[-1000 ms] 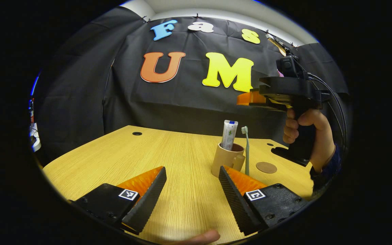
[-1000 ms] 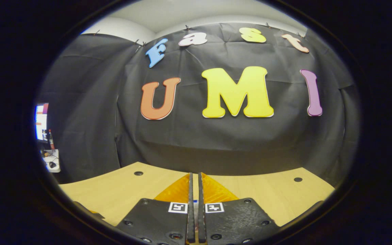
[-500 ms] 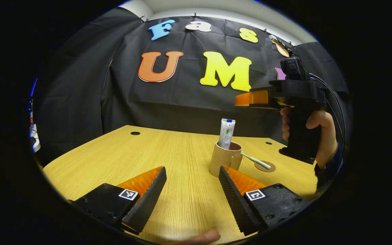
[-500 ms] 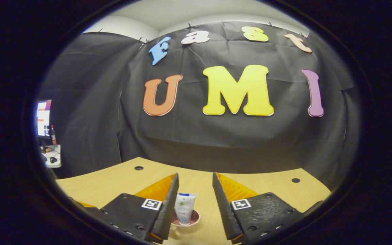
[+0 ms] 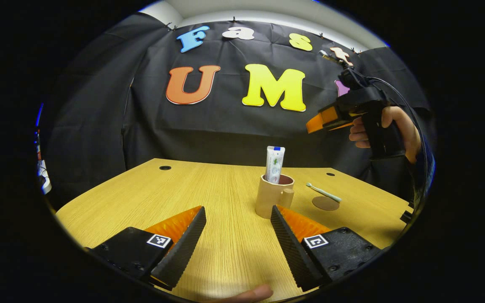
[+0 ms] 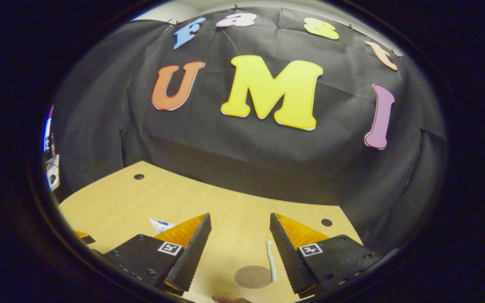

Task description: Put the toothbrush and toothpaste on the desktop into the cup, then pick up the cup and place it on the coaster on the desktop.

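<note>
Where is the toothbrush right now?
In the left gripper view, the toothbrush lies flat on the desk, right of the cup, beside the round coaster.

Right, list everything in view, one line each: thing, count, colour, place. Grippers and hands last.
cup: one, beige, upright mid-desk, handle towards the left gripper view's camera.
toothpaste: one, white tube, standing in the cup.
toothbrush: one, pale green, lying flat on the desk beside the coaster.
coaster: one, brown, round, on the desk right of the cup.
desk: one, light wood, with round cable holes.
left gripper: one, open, low over the desk before the cup.
right gripper: one, open, raised above the coaster.
hand: one, holding the right gripper's handle.
</note>
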